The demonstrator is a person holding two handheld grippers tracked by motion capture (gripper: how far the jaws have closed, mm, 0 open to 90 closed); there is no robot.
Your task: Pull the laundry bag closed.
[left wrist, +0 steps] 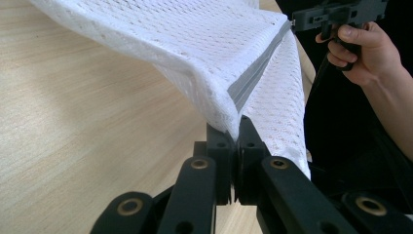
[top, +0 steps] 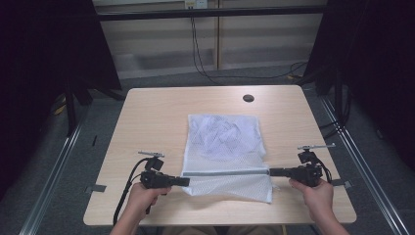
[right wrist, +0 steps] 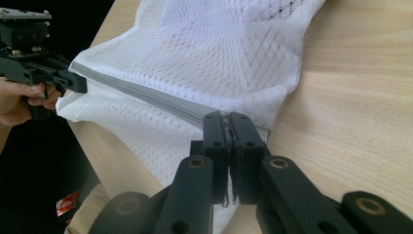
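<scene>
A white mesh bag (top: 225, 142) lies on the wooden table (top: 151, 112), with something crumpled and white inside it. A grey zipper (top: 225, 172) runs across its near part. My left gripper (top: 186, 181) is shut on the zipper's left end, and my right gripper (top: 271, 172) is shut on the right end, so the zipper line is stretched between them. In the left gripper view the jaws (left wrist: 237, 127) pinch the mesh bag (left wrist: 195, 44) at the zipper (left wrist: 258, 73). In the right gripper view the jaws (right wrist: 228, 119) clamp the zipper (right wrist: 146, 95) end of the bag (right wrist: 209, 48).
A round dark cable hole (top: 248, 98) sits near the table's far edge. Black cables (top: 200, 58) hang behind the table. Dark curtains stand on both sides, and metal rails (top: 58, 161) run along the floor.
</scene>
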